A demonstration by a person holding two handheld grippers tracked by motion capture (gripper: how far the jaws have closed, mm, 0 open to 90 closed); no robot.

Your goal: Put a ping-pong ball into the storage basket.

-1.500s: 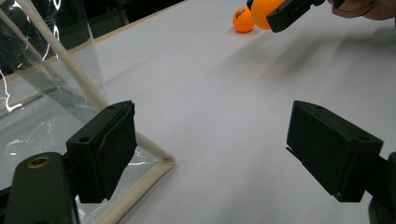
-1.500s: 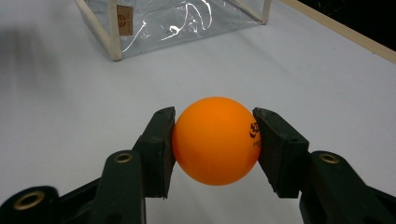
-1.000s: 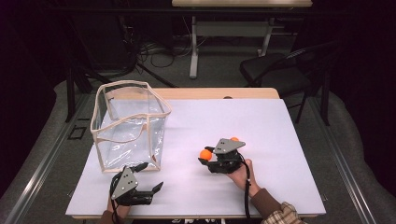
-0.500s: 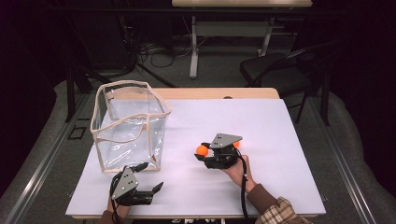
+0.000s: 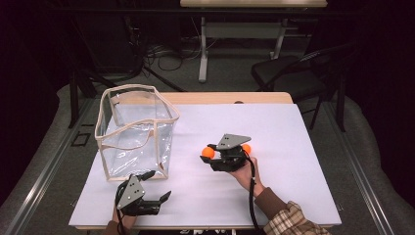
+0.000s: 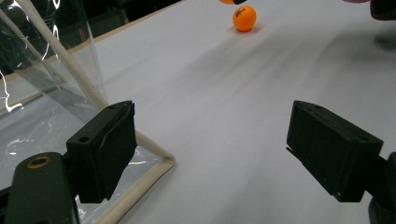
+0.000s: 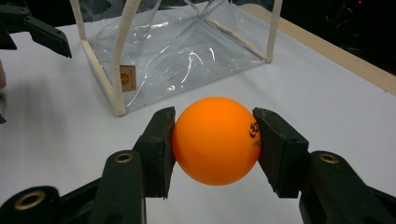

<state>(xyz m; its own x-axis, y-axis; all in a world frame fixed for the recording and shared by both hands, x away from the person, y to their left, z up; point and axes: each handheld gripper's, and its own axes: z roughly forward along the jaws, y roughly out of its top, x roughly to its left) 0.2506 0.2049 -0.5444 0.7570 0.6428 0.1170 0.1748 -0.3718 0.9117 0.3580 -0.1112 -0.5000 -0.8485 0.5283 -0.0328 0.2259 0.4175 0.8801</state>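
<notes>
Mid-table, right gripper [image 5: 211, 152] clamps an orange ball [image 7: 215, 141] between both pads, lifted off the white table [image 5: 293, 142]. Second orange ball [image 6: 244, 18] rests on the surface just beside it. Left gripper [image 5: 155, 188] sits near the front edge, jaws wide apart and empty, beside the clear bag [image 5: 134, 132].

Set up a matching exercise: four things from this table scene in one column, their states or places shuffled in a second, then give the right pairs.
1. right gripper
2. left gripper
3. clear bag
4. second orange ball

A. lies loose on the white table
B. jaws apart, nothing between them
C. stands open-topped at the table's left
D. clamped on an orange ball

Pairs: 1-D, 2-B, 3-C, 4-A
</notes>
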